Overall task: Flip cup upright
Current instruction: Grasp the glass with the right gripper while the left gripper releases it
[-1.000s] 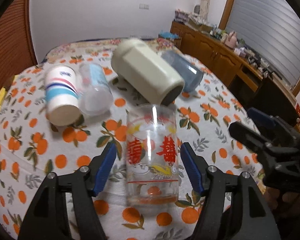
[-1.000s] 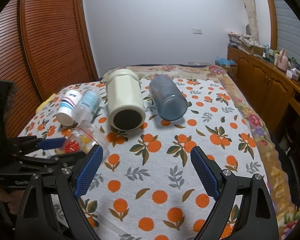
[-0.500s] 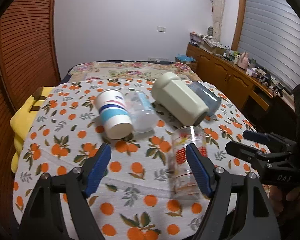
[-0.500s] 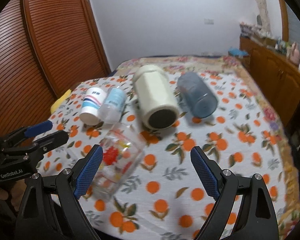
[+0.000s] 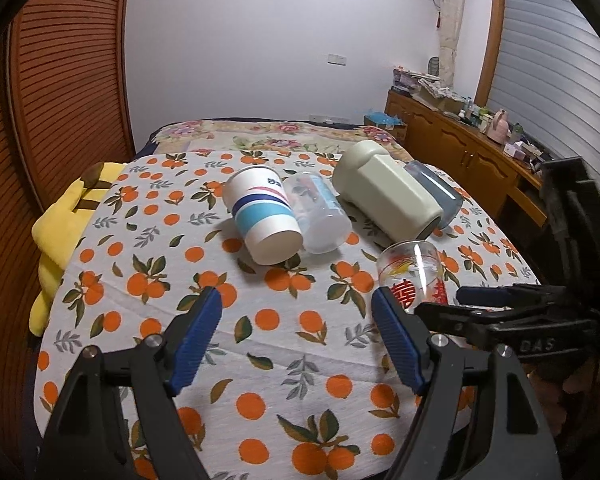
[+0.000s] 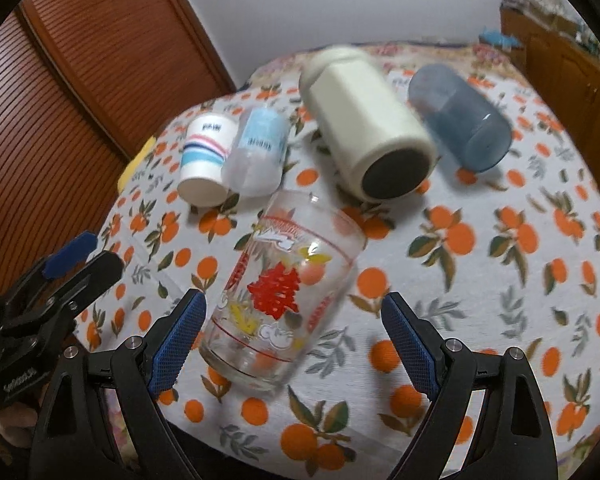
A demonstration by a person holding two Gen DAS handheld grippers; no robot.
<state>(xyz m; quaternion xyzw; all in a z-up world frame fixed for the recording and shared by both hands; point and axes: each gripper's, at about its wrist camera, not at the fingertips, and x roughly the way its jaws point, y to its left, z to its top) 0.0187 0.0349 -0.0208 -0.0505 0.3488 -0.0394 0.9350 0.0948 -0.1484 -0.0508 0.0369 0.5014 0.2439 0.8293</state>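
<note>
My right gripper [image 6: 292, 336] has its fingers spread wide with the printed glass cup [image 6: 284, 300] sitting between them, closer to the left finger, nothing touching yet. It looks upright already, though the fisheye tilts it, so I can't swear to that. My left gripper [image 5: 300, 336] is spread too, holding nothing; the cup sits just past its right finger. Glass is stiff, slick and breakable, with a heavy-looking base, so I'd pinch mid-wall, gently.
</note>
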